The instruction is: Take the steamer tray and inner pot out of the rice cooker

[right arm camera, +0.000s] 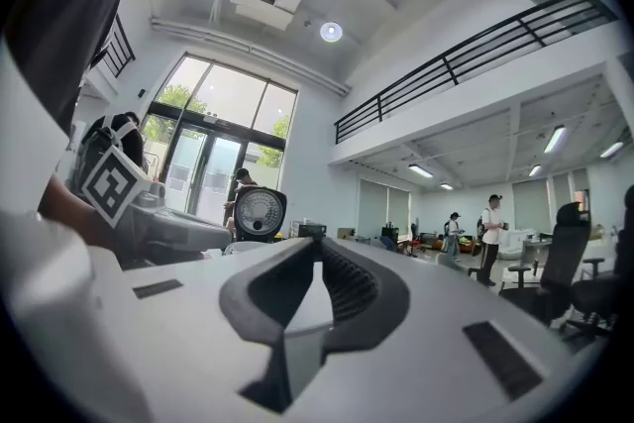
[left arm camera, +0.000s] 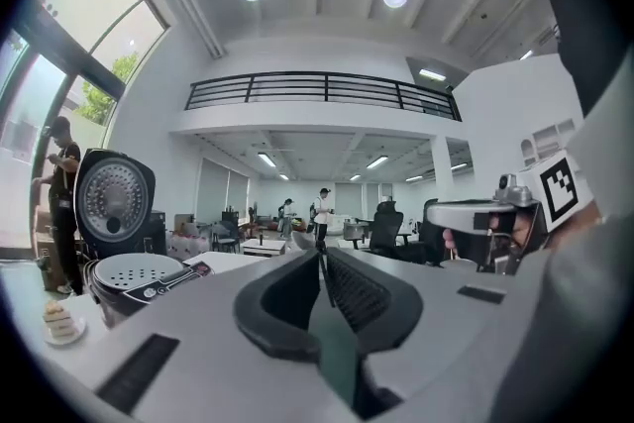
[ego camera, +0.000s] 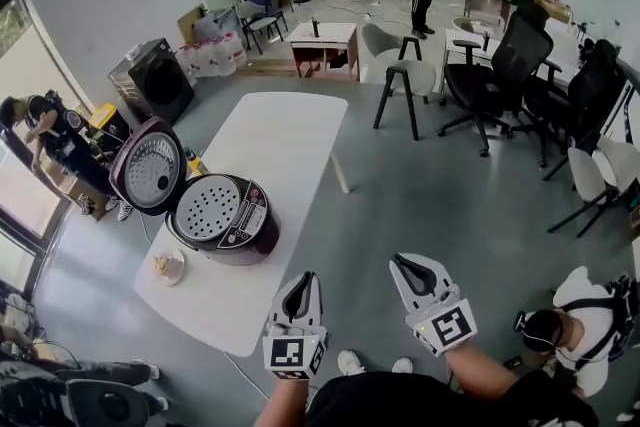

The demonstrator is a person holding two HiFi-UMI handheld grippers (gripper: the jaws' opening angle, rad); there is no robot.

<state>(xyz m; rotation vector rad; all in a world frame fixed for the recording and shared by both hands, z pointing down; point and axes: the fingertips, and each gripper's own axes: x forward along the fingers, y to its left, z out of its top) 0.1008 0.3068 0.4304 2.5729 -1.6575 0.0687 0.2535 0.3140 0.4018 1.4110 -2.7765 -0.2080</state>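
Head view: a white table (ego camera: 290, 140) runs away from the person, and the rice cooker (ego camera: 240, 225) stands on its left side with its lid (ego camera: 148, 171) swung up and back. The steamer tray (ego camera: 208, 208), white and full of small holes, sits in the cooker's mouth; the inner pot under it is hidden. A small plate (ego camera: 167, 267) with a bit of food lies just beside the cooker, nearer the table's near end. The left gripper (ego camera: 303, 277) and the right gripper (ego camera: 400, 261) are held side by side past the table's near end, well apart from the cooker. Both are clenched with nothing in them. A black chair (ego camera: 500, 75) stands on the floor to the right of the table, and a person (ego camera: 55, 140) bends by the window at far left.

Left gripper view: the two jaws meet at the tips, with nothing between them. The cooker shows low at left, its lid upright and the steamer tray in the opening; the plate lies in front of it. The right gripper shows at the right edge.

Right gripper view: the jaws are pressed together and empty. Beyond them only the cooker's raised lid stands out, to the left of the tips; the left gripper's marker cube is at far left
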